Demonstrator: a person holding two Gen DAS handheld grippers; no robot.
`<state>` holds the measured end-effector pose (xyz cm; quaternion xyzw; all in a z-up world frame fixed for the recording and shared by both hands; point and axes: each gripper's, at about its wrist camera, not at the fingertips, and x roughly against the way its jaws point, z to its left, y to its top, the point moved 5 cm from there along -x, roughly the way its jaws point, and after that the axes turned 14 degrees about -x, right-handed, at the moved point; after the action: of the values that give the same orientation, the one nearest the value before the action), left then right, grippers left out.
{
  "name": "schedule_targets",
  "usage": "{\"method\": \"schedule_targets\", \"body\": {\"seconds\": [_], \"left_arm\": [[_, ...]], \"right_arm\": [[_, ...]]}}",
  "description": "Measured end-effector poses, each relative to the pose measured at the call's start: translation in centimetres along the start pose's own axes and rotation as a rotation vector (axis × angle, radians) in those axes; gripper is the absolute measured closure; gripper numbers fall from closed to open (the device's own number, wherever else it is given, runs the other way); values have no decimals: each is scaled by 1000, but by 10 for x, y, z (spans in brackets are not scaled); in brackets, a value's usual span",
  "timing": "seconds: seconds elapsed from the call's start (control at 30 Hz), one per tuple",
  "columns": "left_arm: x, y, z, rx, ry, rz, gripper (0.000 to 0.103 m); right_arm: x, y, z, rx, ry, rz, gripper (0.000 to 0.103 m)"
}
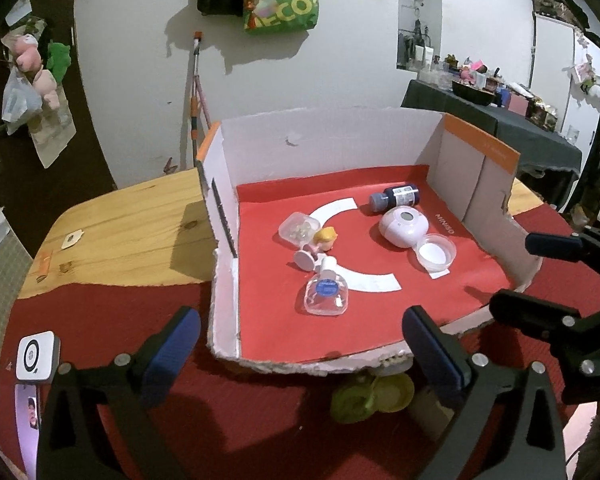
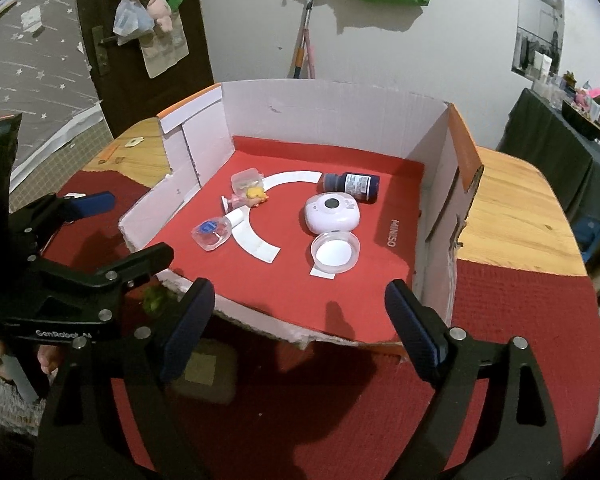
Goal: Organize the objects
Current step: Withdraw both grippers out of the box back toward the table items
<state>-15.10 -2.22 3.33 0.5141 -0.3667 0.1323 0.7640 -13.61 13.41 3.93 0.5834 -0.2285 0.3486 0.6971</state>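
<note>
A cut-down cardboard box (image 1: 320, 140) (image 2: 320, 112) with a red floor holds the small items. Inside lie a clear bottle with a blue label (image 1: 326, 292) (image 2: 212, 234), a yellow-haired figurine (image 1: 320, 242) (image 2: 250, 196), a small clear case (image 1: 298, 228) (image 2: 245, 179), a dark blue bottle on its side (image 1: 396, 197) (image 2: 352, 186), a white round gadget (image 1: 404, 226) (image 2: 332, 212) and a clear round lid (image 1: 436, 254) (image 2: 335, 252). My left gripper (image 1: 300, 336) (image 2: 128, 230) and right gripper (image 2: 300, 300) (image 1: 534, 272) hover open before the box's torn front edge, holding nothing.
The box stands on a wooden table (image 1: 132, 220) (image 2: 512, 216) partly covered by a red cloth (image 1: 100, 320) (image 2: 520, 320). A green lidded object (image 1: 372, 396) (image 2: 154, 300) lies just under the box's front edge. A white square device (image 1: 36, 356) sits at the left.
</note>
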Motion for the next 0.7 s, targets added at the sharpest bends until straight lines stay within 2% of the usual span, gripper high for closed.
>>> {"method": "schedule_targets", "body": {"seconds": [0.13, 0.7], "left_arm": [[3, -4, 0, -4, 6, 2, 0], [17, -20, -7, -10, 6, 10, 0]], "right_arm": [[6, -5, 3, 6, 7, -4, 7], [20, -28, 14, 24, 14, -12, 7]]}}
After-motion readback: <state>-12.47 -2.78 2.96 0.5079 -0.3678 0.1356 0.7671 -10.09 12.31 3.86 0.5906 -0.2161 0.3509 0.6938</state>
